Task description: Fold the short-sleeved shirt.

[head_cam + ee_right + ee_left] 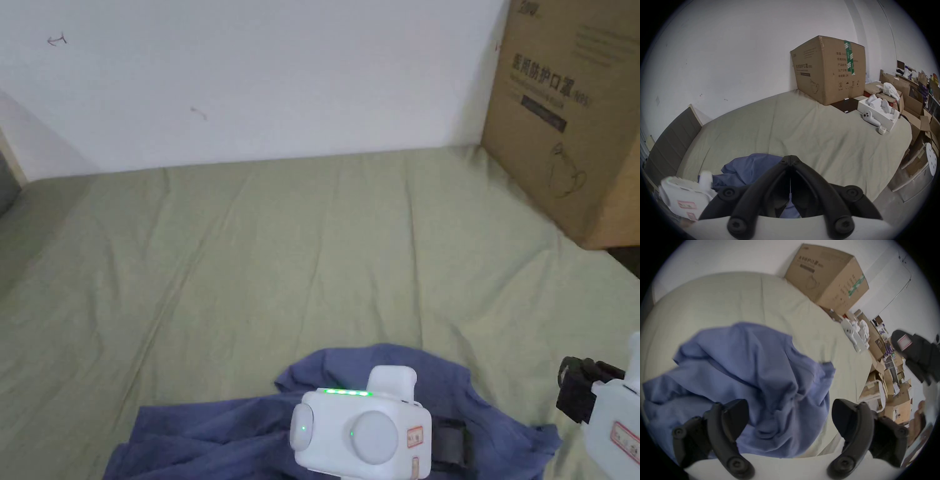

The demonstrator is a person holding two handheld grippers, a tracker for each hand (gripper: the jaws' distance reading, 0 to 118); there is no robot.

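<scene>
The blue short-sleeved shirt (pixel 250 431) lies crumpled on the pale green bed sheet (pixel 300 250), near the bed's front edge. My left gripper (pixel 790 404) hovers just above the shirt's (pixel 753 369) bunched folds with its jaws spread wide and nothing between them. Its white body (pixel 362 431) covers part of the shirt in the head view. My right gripper (pixel 790 156) is off the shirt's right end, over the sheet. Its jaws are pressed together with nothing held. The shirt (pixel 750 167) sits behind and to the left of them.
A large cardboard box (pixel 569 119) stands at the bed's far right corner against the white wall. A white tray with handheld controllers (pixel 878 113) rests near the right edge. Stacked boxes and a white stool (pixel 930 159) crowd the floor to the right. A dark headboard (pixel 672 141) bounds the left.
</scene>
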